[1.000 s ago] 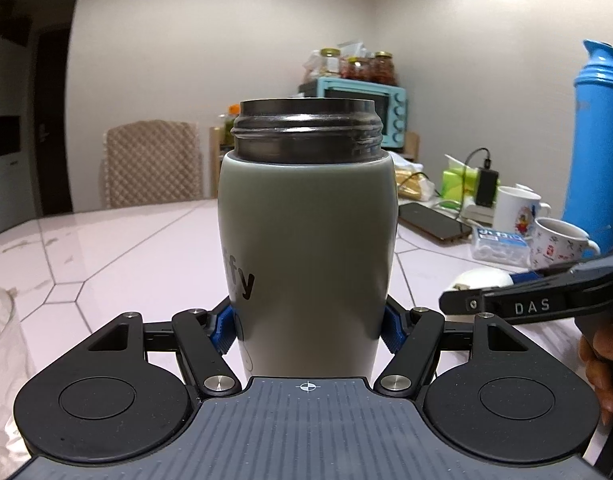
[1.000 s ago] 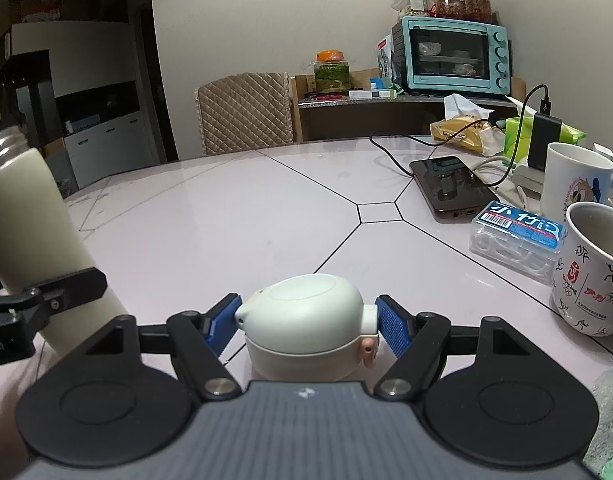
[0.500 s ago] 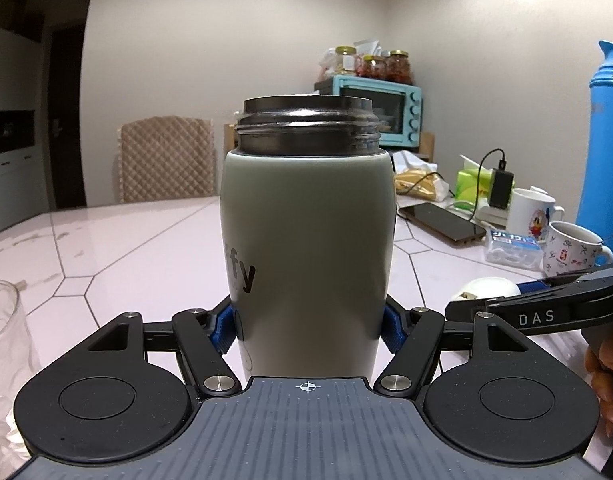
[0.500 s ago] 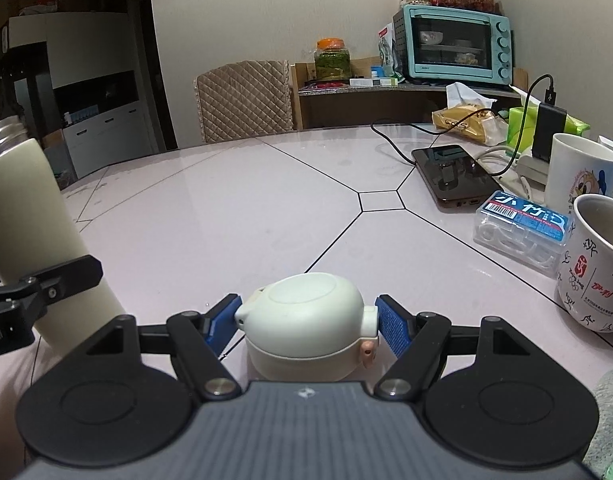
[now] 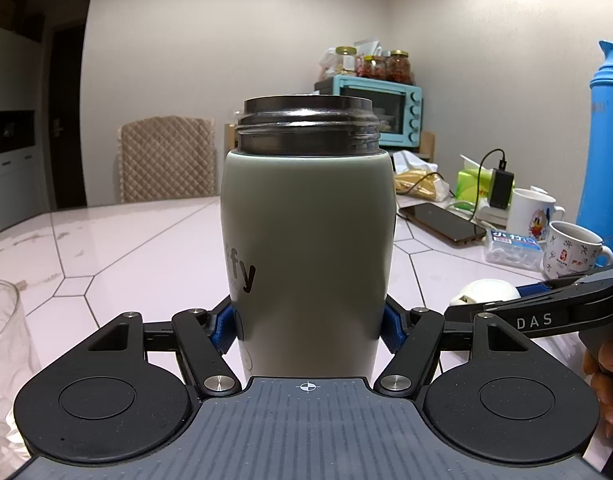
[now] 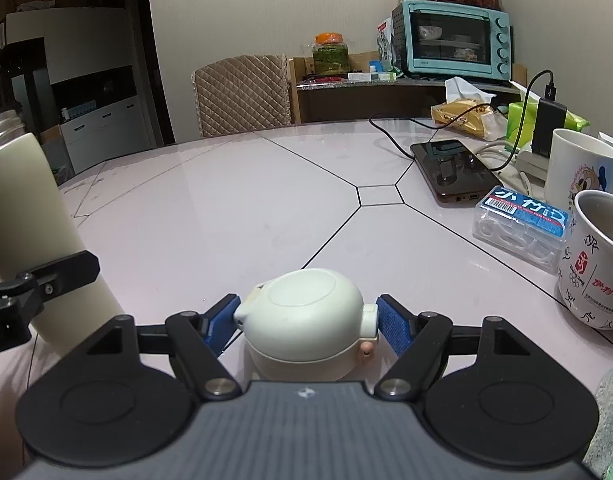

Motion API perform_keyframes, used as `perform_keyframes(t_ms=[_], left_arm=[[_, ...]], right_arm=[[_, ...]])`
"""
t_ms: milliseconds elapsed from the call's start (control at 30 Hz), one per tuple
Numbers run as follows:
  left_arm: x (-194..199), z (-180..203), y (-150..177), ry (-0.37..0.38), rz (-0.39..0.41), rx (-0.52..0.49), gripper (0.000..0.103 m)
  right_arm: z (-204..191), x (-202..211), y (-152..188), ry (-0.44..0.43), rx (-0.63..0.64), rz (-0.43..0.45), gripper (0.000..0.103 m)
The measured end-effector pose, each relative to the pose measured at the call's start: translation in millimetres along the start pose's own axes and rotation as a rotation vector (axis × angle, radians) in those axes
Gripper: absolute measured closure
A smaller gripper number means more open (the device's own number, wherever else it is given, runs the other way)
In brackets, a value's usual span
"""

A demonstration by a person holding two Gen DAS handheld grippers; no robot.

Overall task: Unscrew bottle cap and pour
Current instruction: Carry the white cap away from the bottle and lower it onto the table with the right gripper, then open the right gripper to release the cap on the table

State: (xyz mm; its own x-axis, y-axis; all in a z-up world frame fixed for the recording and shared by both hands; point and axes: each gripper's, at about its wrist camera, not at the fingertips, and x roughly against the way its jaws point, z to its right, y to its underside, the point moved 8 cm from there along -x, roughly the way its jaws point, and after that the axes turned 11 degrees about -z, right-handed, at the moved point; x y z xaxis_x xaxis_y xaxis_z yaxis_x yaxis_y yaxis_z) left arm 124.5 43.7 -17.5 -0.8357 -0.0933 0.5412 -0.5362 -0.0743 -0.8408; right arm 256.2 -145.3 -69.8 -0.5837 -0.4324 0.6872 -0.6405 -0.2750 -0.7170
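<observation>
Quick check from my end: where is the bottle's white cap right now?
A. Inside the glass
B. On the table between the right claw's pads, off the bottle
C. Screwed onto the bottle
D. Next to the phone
B: the white cap sits on the table between the right claw as its jaws open, while the bottle, held in the left claw, shows a bare threaded neck.

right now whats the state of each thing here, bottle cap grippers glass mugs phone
bottle: upright, uncapped, threads bare
cap: off, resting on the table
left gripper: shut on the bottle
right gripper: jaws opening, pads just off the cap
glass: upright, looks empty
front mug: upright
phone: flat, cable plugged in
</observation>
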Motion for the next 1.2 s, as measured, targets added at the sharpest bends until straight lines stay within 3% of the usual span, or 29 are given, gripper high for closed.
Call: perform_keyframes(t_ms=[200, 1200], left_arm=[[-2.2, 3.8, -1.1, 0.001, -0.001, 0.002, 0.031], [-6.8, 11.1, -1.4, 0.011, -0.01, 0.013, 0.027]], right_arm=[[-0.6, 1.0, 0.0, 0.0, 0.005, 0.006, 0.012], [0.6, 9.3, -1.4, -0.014, -0.01, 0.056, 0.008]])
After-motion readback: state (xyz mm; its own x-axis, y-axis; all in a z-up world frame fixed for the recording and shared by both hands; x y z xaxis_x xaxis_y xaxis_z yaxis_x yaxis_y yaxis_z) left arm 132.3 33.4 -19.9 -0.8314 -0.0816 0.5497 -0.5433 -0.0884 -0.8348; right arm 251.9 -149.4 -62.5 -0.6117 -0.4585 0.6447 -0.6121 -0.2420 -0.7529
